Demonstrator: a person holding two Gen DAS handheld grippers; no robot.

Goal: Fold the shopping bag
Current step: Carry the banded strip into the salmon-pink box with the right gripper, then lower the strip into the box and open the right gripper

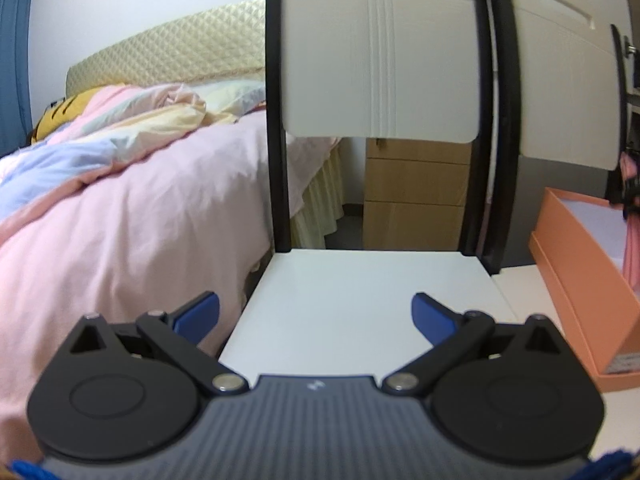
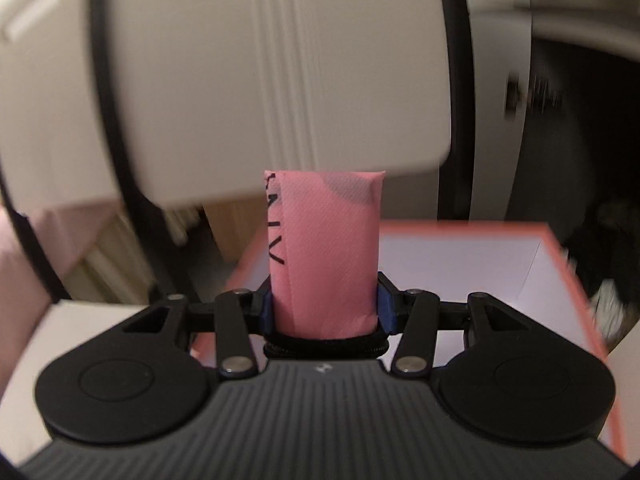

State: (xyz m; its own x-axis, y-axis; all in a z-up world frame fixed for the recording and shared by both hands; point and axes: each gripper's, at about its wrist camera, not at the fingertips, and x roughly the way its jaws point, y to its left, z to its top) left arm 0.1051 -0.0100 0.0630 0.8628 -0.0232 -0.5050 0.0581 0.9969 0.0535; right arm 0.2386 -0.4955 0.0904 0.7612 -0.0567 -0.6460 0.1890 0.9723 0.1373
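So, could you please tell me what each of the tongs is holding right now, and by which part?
The right tongs grip the folded pink shopping bag by its lower end; the left tongs are open and empty.

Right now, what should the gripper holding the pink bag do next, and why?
Probably lower the folded pink bag into the orange box and let go. The right gripper is shut on it above the open box, while the left gripper is open and empty.
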